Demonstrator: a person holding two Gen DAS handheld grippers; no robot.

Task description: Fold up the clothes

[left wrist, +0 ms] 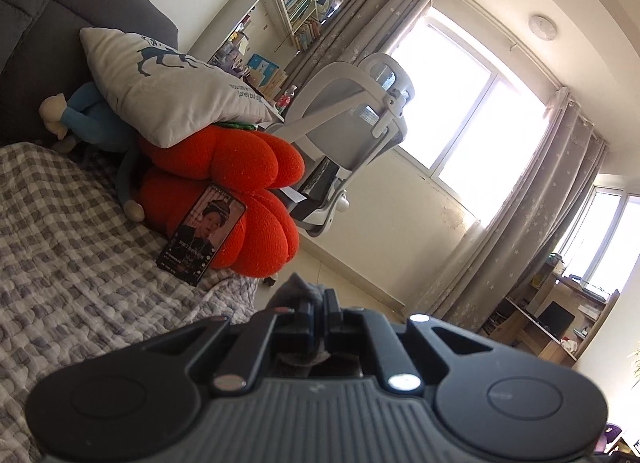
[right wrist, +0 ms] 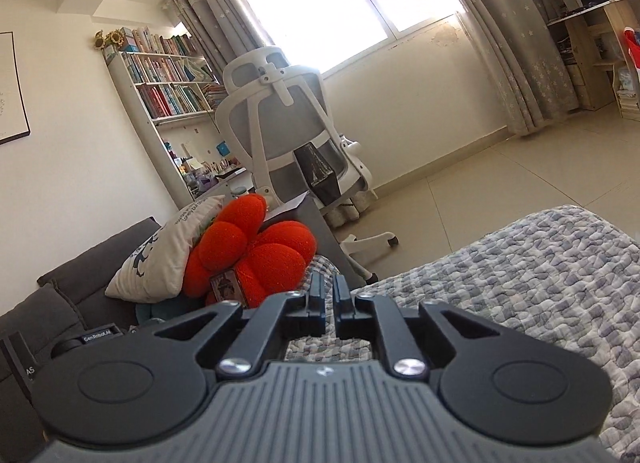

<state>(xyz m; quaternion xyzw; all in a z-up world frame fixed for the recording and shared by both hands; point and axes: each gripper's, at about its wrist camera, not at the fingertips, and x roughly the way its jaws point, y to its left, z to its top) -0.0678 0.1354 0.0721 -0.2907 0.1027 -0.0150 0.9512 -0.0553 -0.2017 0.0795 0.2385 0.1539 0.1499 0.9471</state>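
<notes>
The left claw [left wrist: 316, 303] was clamped on a bunched piece of soft grey cloth [left wrist: 298, 287] lifted above the bed edge, while the right claw [right wrist: 329, 295] stood nearly closed with nothing visible between its jaws. Beyond both lay the grey-and-white checked quilted bedspread [right wrist: 540, 275], bare of any folded garment. Judging from this, folding had barely begun; farther ahead sat the orange flower-shaped plush cushion [left wrist: 248, 167].
</notes>
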